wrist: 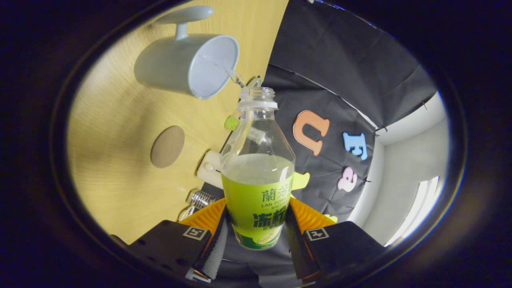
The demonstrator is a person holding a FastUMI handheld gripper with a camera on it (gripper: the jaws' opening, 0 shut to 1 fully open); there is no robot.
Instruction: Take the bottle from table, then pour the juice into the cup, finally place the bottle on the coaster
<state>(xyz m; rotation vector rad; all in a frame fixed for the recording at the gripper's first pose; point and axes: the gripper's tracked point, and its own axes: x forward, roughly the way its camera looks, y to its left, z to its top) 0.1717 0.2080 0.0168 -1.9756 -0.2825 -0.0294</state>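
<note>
Claw (256, 236) clamped on bottle (258, 172), tipped, uncapped; thin stream entering cup (188, 66) near tabletop (116, 132) edge. Pick done, pour underway; coaster (167, 147) bare, placement left.

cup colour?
Pale blue-grey cup, plain, seen in the gripper view beyond the bottle the gripper holds.

Gripper (256, 236) clamps bottle (258, 176), seemingly pouring into cup (188, 66).

Clear glossy plastic bottle (258, 160), matt smooth cup (188, 66), wood-grain table (116, 120), matt round coaster (167, 146)
</note>
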